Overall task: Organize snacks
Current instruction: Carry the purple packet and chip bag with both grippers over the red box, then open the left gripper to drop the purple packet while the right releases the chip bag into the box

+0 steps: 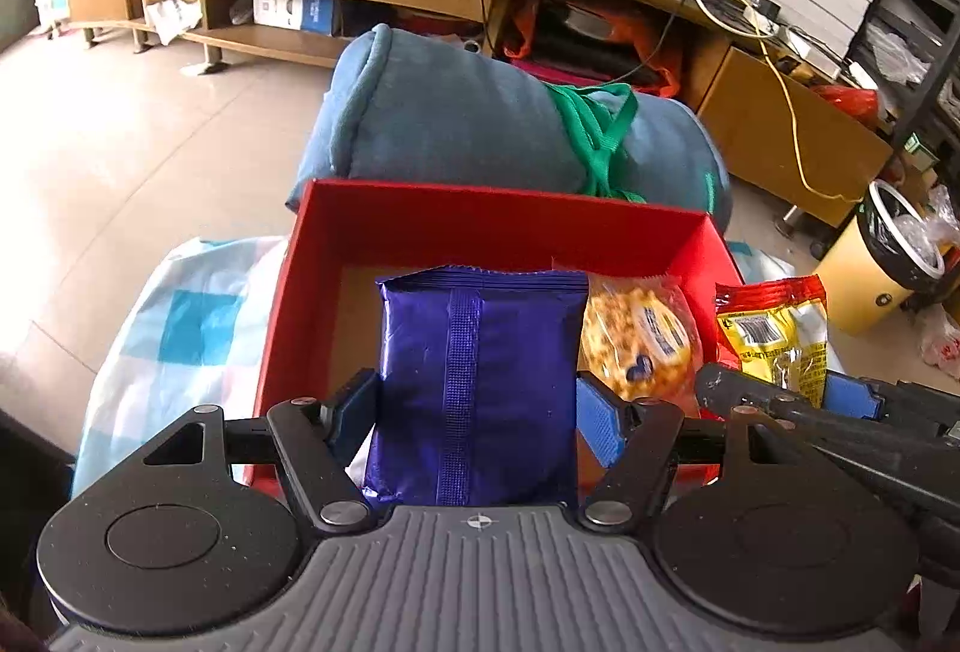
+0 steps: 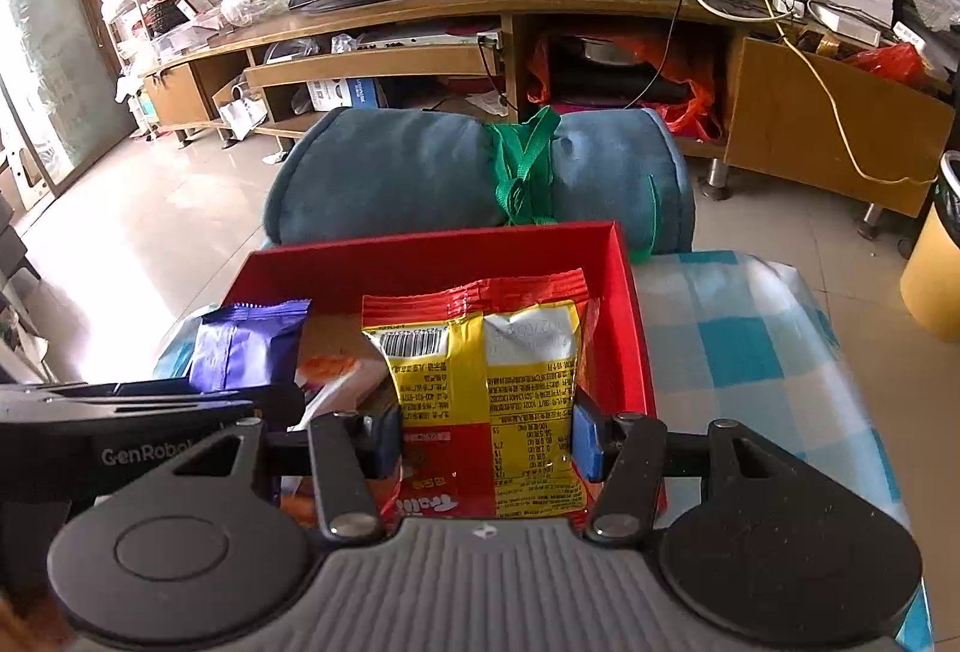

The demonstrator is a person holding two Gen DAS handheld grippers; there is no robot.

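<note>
My left gripper (image 1: 477, 406) is shut on a shiny purple snack packet (image 1: 477, 370) and holds it over the near edge of a red box (image 1: 480, 208). My right gripper (image 2: 486, 430) is shut on a red and yellow snack bag (image 2: 486, 364) over the same red box (image 2: 420, 256). An orange bag of puffed snacks (image 1: 642, 334) lies inside the box at its right. The right gripper and its bag (image 1: 774, 334) show at the right of the left wrist view. The purple packet (image 2: 246, 346) and the left gripper's body show at the left of the right wrist view.
The box stands on a blue and white checked cloth (image 2: 738, 352). A rolled blue blanket (image 1: 468, 123) tied with a green strap lies just behind the box. A wooden TV stand (image 2: 420, 63) runs along the back. A yellow bin (image 1: 870, 268) stands at the right on the tiled floor.
</note>
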